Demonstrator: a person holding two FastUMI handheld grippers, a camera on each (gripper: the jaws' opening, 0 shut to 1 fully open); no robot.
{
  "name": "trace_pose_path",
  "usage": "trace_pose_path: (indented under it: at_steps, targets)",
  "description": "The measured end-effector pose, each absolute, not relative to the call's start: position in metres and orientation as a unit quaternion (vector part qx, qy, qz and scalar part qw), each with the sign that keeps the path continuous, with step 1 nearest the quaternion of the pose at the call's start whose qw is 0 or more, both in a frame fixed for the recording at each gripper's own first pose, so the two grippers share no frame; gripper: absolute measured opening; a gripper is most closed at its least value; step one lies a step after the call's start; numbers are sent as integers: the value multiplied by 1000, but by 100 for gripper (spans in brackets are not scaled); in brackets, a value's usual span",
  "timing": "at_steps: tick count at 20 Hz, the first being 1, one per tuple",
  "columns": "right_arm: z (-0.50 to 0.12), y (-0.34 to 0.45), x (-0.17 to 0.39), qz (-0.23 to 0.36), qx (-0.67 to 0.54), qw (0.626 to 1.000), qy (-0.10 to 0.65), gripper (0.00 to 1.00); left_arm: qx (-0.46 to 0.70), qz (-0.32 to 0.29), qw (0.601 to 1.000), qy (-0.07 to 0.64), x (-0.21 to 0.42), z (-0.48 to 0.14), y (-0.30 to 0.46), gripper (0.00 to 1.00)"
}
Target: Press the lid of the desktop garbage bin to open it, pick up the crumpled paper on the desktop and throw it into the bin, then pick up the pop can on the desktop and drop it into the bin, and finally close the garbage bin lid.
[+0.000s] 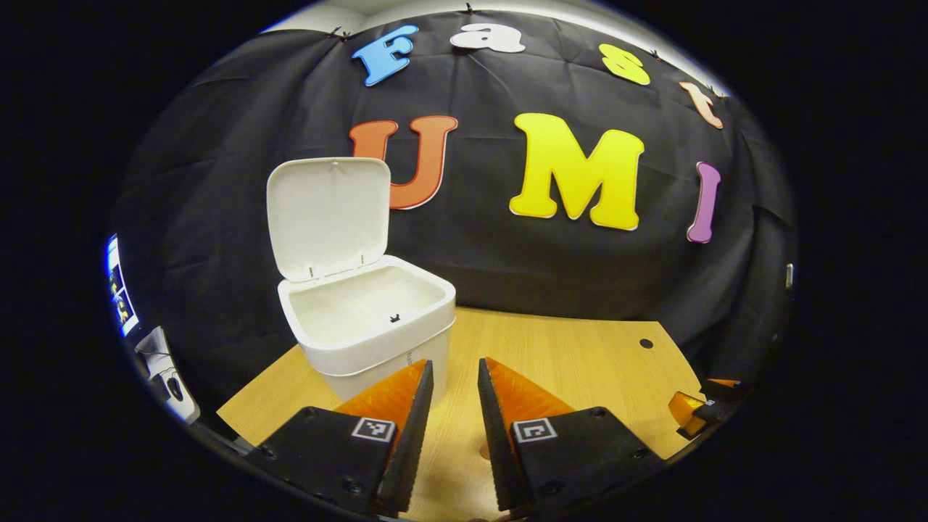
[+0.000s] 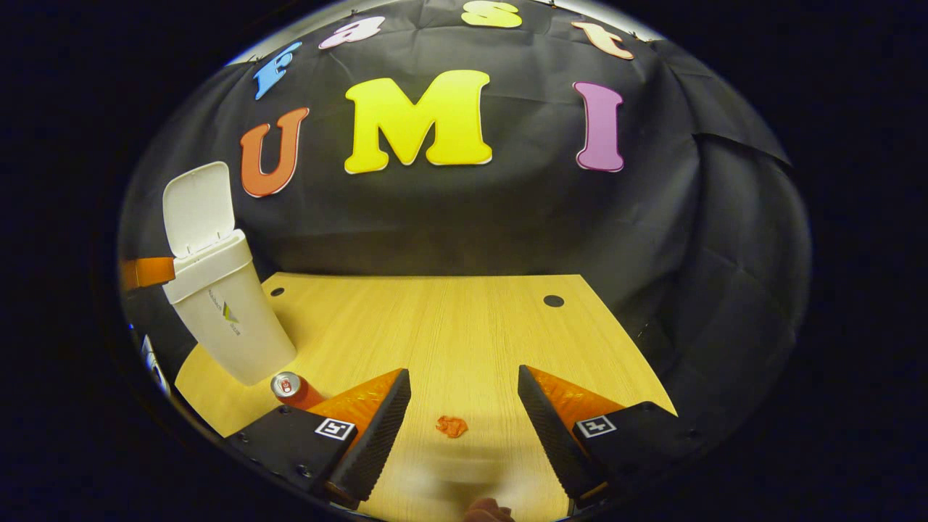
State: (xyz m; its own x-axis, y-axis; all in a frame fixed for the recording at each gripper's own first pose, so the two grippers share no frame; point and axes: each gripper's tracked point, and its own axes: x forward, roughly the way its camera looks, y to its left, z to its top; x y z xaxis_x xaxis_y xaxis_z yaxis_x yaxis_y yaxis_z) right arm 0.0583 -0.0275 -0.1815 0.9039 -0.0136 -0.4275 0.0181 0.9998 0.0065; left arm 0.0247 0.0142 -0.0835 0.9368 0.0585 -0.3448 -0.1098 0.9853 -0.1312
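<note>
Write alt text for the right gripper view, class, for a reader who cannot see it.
The open right gripper hangs above a small crumpled paper on a wooden desktop. To the left stand a pop can and a white garbage bin, its lid raised.

The left gripper view sits close before the open bin [image 1: 366, 319], facing the wall. The right gripper view looks from farther off, the bin [image 2: 221, 312] at its left; both share the table [image 2: 449, 326].

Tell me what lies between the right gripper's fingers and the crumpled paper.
Nothing: in the right gripper view, bare desktop separates the open right gripper from the crumpled paper, lying between its fingers.
</note>
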Motion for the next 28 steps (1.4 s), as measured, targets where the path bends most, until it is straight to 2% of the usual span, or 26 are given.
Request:
trace_pose_path:
  at_steps: [1, 2, 3, 6, 12, 16, 19, 22, 23, 24, 25, 27, 28]
  targets:
    - [-186, -26, 60, -8, 3, 974, 225, 93, -72, 23, 983, 166, 23, -83, 4, 49]
    - [-193, -25, 60, -10, 1, 973, 232, 93, -63, 15, 985, 161, 21, -85, -1, 59]
    - [-199, -24, 62, -12, 1, 971, 239, 94, -56, 5, 986, 156, 19, -86, -7, 63]
    - [-217, -19, 67, -14, 0, 965, 262, 93, -34, -24, 988, 150, 19, -90, -24, 86]
    - [-263, -13, 81, -12, -13, 951, 308, 95, -13, -36, 988, 148, 25, -97, -27, 95]
    - [-299, -13, 92, -12, -30, 939, 342, 95, 12, -41, 988, 146, 28, -102, -25, 96]
    - [-336, -12, 95, -10, -36, 915, 403, 95, 33, -49, 988, 143, 29, -106, -27, 96]
    - [-345, -16, 104, -14, -43, 902, 429, 96, 37, -51, 986, 154, 28, -117, -26, 96]
    - [-349, -17, 106, -13, -46, 898, 437, 96, 35, -52, 985, 158, 27, -120, -25, 100]
    - [-357, -18, 107, -11, -53, 892, 448, 95, 34, -52, 985, 160, 26, -123, -24, 97]
    - [-362, -21, 107, -11, -56, 885, 462, 94, 34, -52, 985, 163, 25, -126, -23, 97]
    - [-380, -13, 103, 2, -37, 868, 495, 81, 29, -60, 984, 163, 21, -129, -25, 98]
    - [-385, -12, 102, 3, -39, 862, 506, 81, 31, -59, 985, 159, 20, -130, -23, 98]
